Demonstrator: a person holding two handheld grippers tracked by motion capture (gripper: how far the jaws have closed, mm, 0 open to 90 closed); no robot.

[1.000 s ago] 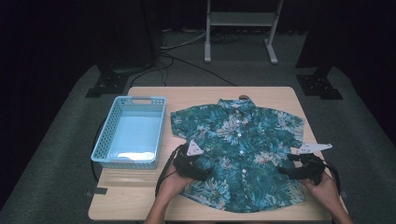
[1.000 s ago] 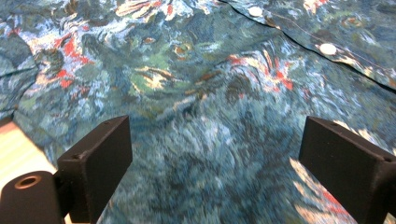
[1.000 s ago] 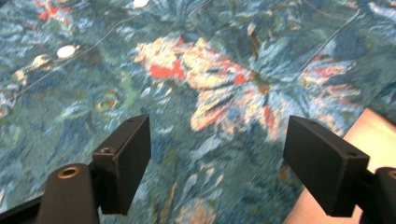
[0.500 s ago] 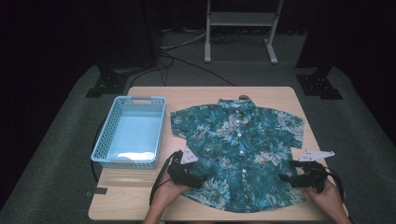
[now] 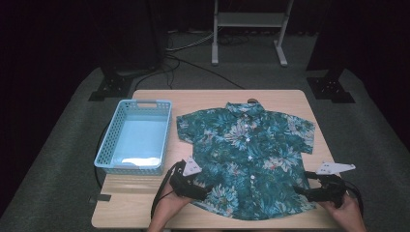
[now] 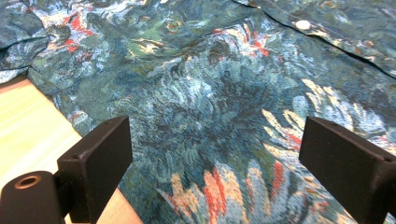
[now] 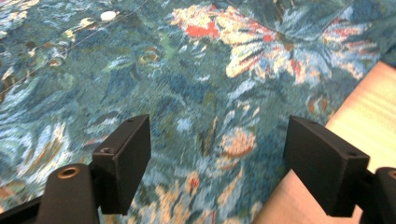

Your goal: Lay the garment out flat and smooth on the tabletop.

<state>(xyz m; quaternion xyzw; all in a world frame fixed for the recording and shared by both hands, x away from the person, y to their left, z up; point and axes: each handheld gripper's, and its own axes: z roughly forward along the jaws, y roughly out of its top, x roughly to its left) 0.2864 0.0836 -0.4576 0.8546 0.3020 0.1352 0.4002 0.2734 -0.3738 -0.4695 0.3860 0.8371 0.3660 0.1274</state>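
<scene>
- A short-sleeved, button-front shirt of teal cloth with a floral print (image 5: pixel 246 159) lies spread flat, front up, on the light wooden table (image 5: pixel 280 99); its collar points to the far edge and its hem lies near the person's edge.
- The left gripper (image 5: pixel 205 192) sits at the shirt's lower left corner, by the hem. In the left gripper view its black jaws stand wide apart over the printed cloth (image 6: pixel 219 107) and hold nothing.
- The right gripper (image 5: pixel 297 192) sits at the shirt's lower right corner, held in the person's right hand (image 5: pixel 345 212). In the right gripper view its jaws are also spread wide, empty, with the hem's edge and bare table between and beyond them.
- A light blue plastic basket with perforated walls (image 5: pixel 112 142) stands on the table just left of the shirt, close to its left sleeve.
- A white metal stand (image 5: pixel 249 19) rises from the grey floor beyond the table.
</scene>
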